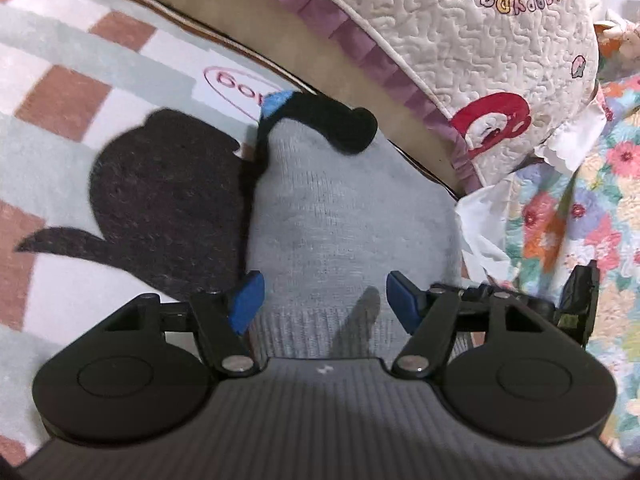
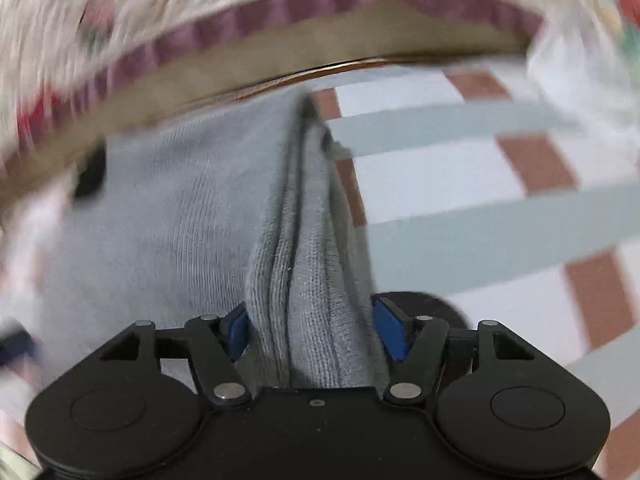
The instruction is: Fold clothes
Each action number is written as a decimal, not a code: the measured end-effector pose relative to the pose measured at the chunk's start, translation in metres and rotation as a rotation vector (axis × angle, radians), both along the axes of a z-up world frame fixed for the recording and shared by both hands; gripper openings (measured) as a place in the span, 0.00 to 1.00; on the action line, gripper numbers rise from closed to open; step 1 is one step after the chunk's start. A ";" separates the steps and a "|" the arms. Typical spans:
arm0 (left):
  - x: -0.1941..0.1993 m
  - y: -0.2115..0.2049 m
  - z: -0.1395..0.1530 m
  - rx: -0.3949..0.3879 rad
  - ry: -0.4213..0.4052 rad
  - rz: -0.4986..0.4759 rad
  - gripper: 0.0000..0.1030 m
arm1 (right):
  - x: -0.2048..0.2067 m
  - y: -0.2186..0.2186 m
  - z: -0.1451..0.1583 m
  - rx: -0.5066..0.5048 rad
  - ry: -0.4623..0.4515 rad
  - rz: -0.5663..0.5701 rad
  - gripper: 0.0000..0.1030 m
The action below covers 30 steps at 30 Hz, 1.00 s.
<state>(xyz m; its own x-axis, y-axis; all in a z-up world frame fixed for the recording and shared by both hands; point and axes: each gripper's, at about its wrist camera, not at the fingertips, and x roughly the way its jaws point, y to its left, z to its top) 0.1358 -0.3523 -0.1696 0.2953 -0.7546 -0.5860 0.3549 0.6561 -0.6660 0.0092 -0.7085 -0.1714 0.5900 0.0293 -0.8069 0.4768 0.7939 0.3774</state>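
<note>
My left gripper (image 1: 322,300) stands with its jaws apart over the grey knitted garment (image 1: 344,216), which lies spread on the checked blanket (image 1: 80,92). The blue pads (image 1: 248,300) sit to either side of the garment's ribbed hem, the knit passing between and beneath them; I cannot see either pad pressing on it, so this hand grips nothing. Ahead of these fingertips the grey cloth runs up to a black trim with a small light-blue patch (image 1: 276,100) at its far end, and a black rounded piece (image 1: 352,128) curls to the right there. To the left of the fingers a dark cat-shaped figure (image 1: 168,200) shows on the blanket, just beside the garment's edge. Further ahead lies a tan band, then a cream quilted cover with a purple frill (image 1: 480,40); off to the right, flowered fabric (image 1: 580,220).

My right gripper (image 2: 310,332) also has its jaws wide — a bunched ridge of the same grey garment (image 2: 304,280) rises between the blue pads (image 2: 390,332) and fills most of the gap. The picture is blurred, and the pads seem to stand just beside the folds rather than clamping them. Left of these fingers the garment lies flat; right of them the bare checked blanket (image 2: 500,200) stretches away.
</note>
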 end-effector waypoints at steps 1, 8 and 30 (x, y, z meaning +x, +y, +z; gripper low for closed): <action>0.002 -0.001 -0.002 0.001 0.008 -0.007 0.64 | -0.001 -0.007 -0.004 0.046 -0.005 -0.020 0.66; 0.023 0.000 -0.040 -0.085 0.209 -0.079 0.73 | -0.011 -0.037 -0.032 0.376 -0.048 -0.083 0.71; -0.018 -0.032 0.069 0.279 -0.450 -0.128 0.40 | 0.014 0.012 0.012 0.234 -0.312 0.172 0.36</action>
<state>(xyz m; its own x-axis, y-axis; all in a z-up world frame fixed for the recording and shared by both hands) 0.1173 -0.3838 -0.1001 0.4794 -0.6346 -0.6062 0.6531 0.7194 -0.2365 0.0234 -0.6961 -0.1595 0.7752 0.3100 -0.5504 0.1790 0.7277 0.6621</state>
